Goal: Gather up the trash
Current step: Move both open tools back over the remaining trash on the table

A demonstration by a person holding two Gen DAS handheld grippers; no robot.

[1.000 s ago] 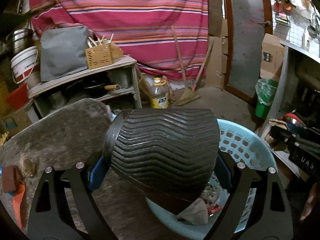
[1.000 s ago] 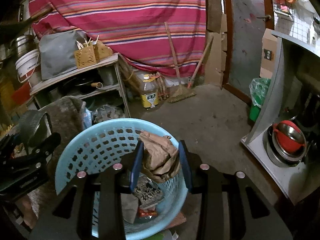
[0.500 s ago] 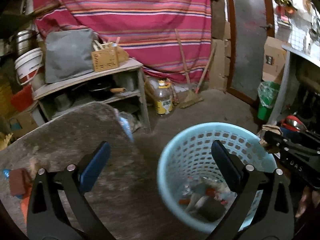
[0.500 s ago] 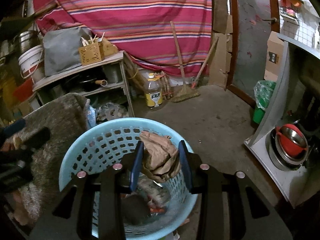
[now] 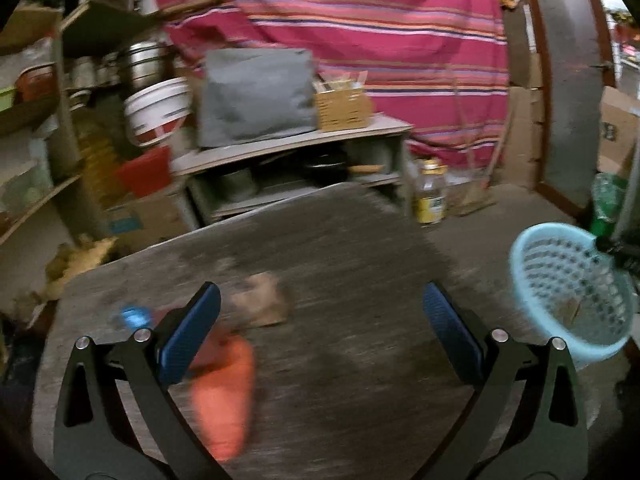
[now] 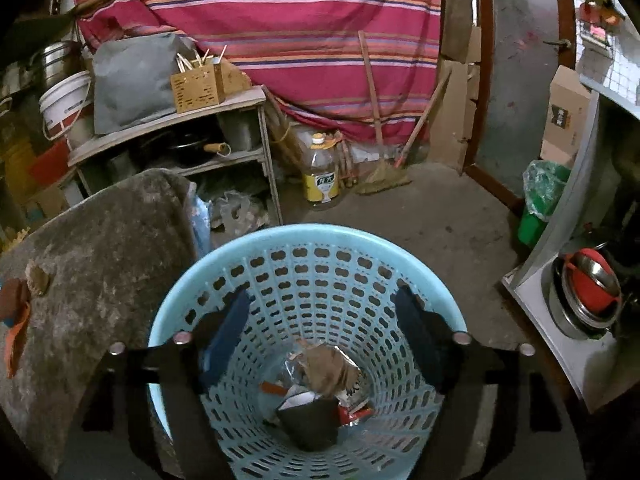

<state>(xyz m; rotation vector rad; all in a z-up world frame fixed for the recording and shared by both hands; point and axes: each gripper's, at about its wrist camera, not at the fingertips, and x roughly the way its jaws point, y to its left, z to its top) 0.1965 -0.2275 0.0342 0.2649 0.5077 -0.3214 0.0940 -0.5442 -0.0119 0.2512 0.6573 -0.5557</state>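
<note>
Left wrist view: blurred, the picture smears sideways.
Left gripper (image 5: 320, 322): fingers wide apart, nothing between them, above the grey tabletop (image 5: 360, 248).
Trash on tabletop: a brown crumpled scrap (image 5: 262, 300) lies just beyond the left finger; an orange wrapper (image 5: 226, 392) lies beside that finger; a small blue piece (image 5: 134, 317) is at the far left.
Basket (image 5: 532, 280): light blue, on the floor to the right of the tabletop, well apart from the fingers.
Behind: a shelf unit (image 5: 296, 148) carrying a grey bag (image 5: 256, 96), and a bottle with yellow label (image 5: 431, 192) on the floor.

Right wrist view: sharp.
Right gripper (image 6: 322, 320): fingers are opening, directly over the basket (image 6: 308, 236); nothing between them.
Trash in basket: a brown crumpled paper (image 6: 324, 368) lies on a dark cup (image 6: 310, 420) and foil wrappers at the bottom.
Around: the tabletop (image 6: 104, 248) touches the left of the basket; a green bin (image 6: 540, 208) stands at the right; a broom (image 6: 380, 160) leans on the striped cloth (image 6: 260, 20).
</note>
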